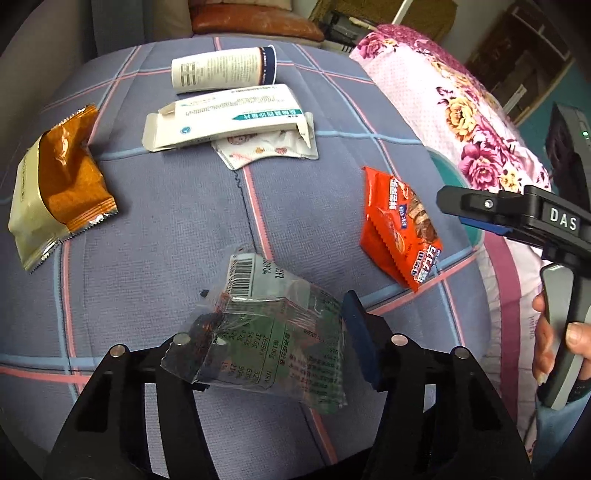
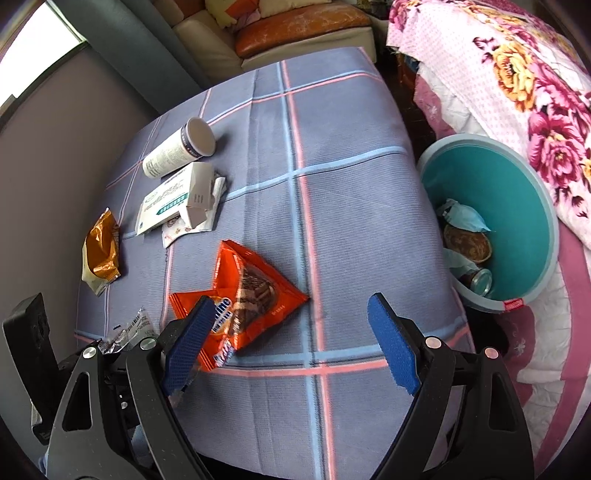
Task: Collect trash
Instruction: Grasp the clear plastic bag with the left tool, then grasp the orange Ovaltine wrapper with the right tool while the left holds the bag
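Observation:
My left gripper (image 1: 280, 339) is shut on a clear plastic wrapper (image 1: 273, 332) with a barcode, held just above the bed. My right gripper (image 2: 291, 343) is open and empty, its left pad over the edge of an orange snack packet (image 2: 247, 295), which also shows in the left wrist view (image 1: 399, 225). A gold and cream wrapper (image 1: 59, 188) lies at the left, also seen in the right wrist view (image 2: 101, 251). A white medicine box (image 1: 229, 118), a white tube (image 1: 225, 68) and a small printed sachet (image 1: 266, 147) lie farther back. A teal bin (image 2: 517, 195) holds several pieces of trash.
Everything lies on a grey-blue checked bedsheet (image 2: 351, 221). A pink floral quilt (image 2: 517, 74) is bunched at the right, over the bin's far side. A sofa with an orange cushion (image 2: 303, 26) stands behind the bed. A wall (image 2: 55, 166) runs along the left.

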Action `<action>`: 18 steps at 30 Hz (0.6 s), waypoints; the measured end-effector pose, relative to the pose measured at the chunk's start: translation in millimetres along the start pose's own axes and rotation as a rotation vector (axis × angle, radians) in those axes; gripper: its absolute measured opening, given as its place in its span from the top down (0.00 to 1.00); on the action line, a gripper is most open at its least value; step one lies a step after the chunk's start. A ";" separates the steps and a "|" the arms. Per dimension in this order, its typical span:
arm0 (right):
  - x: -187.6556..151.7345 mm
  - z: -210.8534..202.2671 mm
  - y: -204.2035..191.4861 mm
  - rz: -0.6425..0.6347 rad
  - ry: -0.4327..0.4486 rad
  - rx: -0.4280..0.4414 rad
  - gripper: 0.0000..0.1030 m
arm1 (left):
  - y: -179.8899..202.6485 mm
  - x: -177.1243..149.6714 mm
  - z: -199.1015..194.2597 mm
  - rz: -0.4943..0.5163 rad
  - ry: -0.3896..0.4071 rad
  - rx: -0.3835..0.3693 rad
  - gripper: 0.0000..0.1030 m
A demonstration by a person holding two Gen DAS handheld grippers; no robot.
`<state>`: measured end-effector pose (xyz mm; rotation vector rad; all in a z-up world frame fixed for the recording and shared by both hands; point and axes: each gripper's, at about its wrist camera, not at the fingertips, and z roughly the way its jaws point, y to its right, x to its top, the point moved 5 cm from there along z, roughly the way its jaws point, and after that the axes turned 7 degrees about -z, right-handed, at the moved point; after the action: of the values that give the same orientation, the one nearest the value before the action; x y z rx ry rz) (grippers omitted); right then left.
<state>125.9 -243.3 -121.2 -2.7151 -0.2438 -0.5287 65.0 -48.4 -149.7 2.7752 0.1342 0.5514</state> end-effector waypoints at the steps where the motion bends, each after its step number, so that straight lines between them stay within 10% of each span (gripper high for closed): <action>1: 1.1 2.6 -3.3 0.000 -0.006 0.004 0.22 | -3.1 2.3 -0.9 -0.007 0.003 0.002 0.44; 15: 2.6 41.8 -21.2 -0.041 -0.049 0.000 0.24 | -29.3 24.4 -5.5 -0.088 0.032 0.013 0.44; 18: 1.2 41.9 -23.4 -0.044 -0.050 0.021 0.60 | -23.3 26.6 -4.8 -0.071 0.036 0.011 0.44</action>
<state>135.3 -205.7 -149.6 -2.7107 -0.3207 -0.4681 86.9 -21.0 -143.3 2.7596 0.2429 0.5848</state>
